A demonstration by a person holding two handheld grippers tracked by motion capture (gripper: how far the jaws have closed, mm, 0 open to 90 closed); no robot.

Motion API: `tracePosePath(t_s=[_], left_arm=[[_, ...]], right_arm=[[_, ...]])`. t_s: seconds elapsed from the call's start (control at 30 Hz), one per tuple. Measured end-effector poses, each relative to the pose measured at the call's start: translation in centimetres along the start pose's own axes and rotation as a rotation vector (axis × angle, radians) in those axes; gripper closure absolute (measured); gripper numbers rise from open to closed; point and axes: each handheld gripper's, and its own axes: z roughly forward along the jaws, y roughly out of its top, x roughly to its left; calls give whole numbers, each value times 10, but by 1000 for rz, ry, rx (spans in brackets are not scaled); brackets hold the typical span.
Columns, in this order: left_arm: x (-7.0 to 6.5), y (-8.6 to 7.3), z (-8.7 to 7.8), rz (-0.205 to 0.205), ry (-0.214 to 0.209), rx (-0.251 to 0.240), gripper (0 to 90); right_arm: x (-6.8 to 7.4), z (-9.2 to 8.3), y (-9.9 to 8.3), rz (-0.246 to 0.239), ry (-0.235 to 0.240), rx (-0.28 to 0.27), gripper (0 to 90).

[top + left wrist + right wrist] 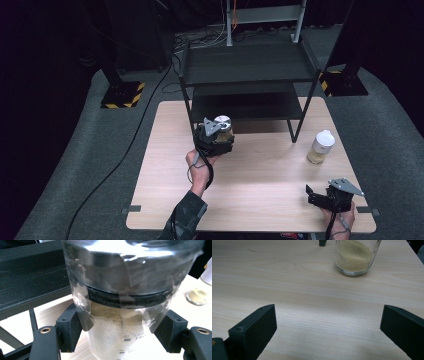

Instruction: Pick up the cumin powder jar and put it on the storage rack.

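We are holding the jar of powder [223,129] upright in our left gripper [220,137], fingers [68,328] squeezing it, just before the black shelf [245,62]; our right gripper [320,197] is waiting wide open.

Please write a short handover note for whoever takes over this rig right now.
Left claw: shut on a jar of tan powder, held near the front of the black shelf, lower tier just behind it.
Right claw: open, nothing between the jaws, low over the table at its near right corner.
Second jar, white lid, grainy filling, stands on the table right of the shelf leg.
Done: first jar picked up.
Left: probably shelve the held jar, then fetch the second one; both shelf tiers look bare.
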Motion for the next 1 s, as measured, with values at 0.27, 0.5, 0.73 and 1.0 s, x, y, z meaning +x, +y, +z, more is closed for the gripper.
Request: tracePosePath(t_s=[0.27, 0.5, 0.73, 1.0], left_arm=[[6, 9, 2, 7, -6, 15, 301], [8, 16, 2, 12, -6, 18, 301], [9, 25, 3, 14, -2, 21, 300], [10, 33, 4, 29, 2, 27, 301]], right_arm=[[0, 0, 0, 1, 1, 0, 0], [0, 0, 0, -1, 3, 1, 0], [0, 0, 0, -2, 4, 2, 0], [-1, 0, 0, -2, 5, 1, 0]])
